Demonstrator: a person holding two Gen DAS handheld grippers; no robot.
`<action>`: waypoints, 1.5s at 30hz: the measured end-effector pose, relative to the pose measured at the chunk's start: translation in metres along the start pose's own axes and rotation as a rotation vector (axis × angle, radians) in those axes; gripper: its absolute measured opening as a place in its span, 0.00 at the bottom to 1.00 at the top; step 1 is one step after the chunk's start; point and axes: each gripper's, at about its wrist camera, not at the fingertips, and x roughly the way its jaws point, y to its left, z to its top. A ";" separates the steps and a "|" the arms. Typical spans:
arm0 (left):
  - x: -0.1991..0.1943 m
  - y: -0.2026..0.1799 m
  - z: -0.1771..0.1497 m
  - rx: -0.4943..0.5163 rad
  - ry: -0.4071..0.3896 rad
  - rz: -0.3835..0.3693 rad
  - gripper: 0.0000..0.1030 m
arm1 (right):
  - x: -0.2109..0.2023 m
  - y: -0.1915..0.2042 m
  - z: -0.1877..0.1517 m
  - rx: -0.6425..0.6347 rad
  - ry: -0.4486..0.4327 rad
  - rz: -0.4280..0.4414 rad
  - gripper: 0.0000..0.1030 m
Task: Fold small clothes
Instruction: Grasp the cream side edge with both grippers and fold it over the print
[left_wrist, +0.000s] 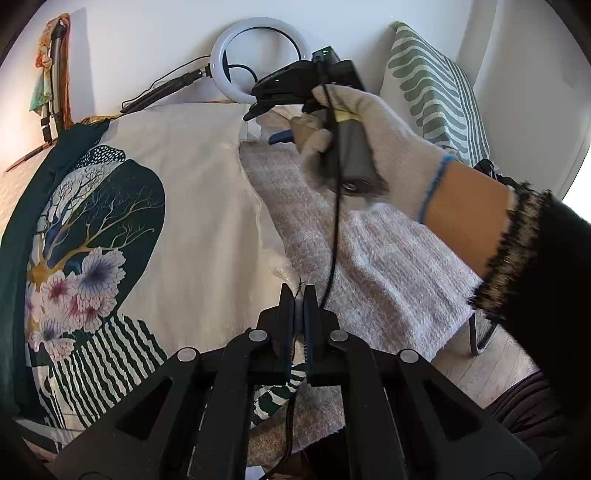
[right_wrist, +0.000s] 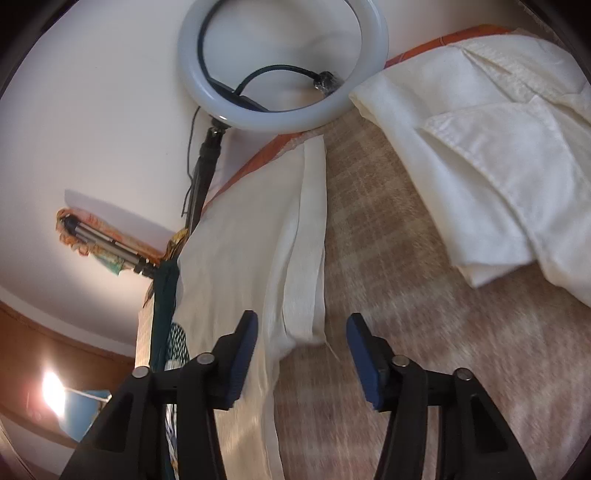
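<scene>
Left gripper (left_wrist: 300, 295): fingers pressed together, pinching the near edge of the fuzzy pinkish cloth (left_wrist: 369, 251), which spreads ahead and rightward. Right gripper (right_wrist: 301, 354): fingers wide apart, holding nothing; white fabric's (right_wrist: 258, 258) corner lies between them, folded white garment (right_wrist: 498, 155) far right.

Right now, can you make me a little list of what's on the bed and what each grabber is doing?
surface: fuzzy pinkish blanket
cloth being folded: cream cloth with a tree and flower print
left gripper: shut on the cream cloth's edge
right gripper: open, above the cloth's far corner, holding nothing
other cloth: white folded garment
behind: ring light, striped pillow
</scene>
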 end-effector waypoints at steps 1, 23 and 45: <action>0.000 0.000 -0.001 -0.006 0.001 -0.003 0.02 | 0.003 -0.002 0.002 0.010 -0.001 0.007 0.42; -0.025 0.054 -0.007 -0.207 -0.024 -0.053 0.02 | 0.017 0.113 0.001 -0.333 -0.099 -0.117 0.00; -0.063 0.142 -0.048 -0.362 -0.012 0.059 0.02 | 0.120 0.251 -0.075 -0.651 0.044 -0.119 0.00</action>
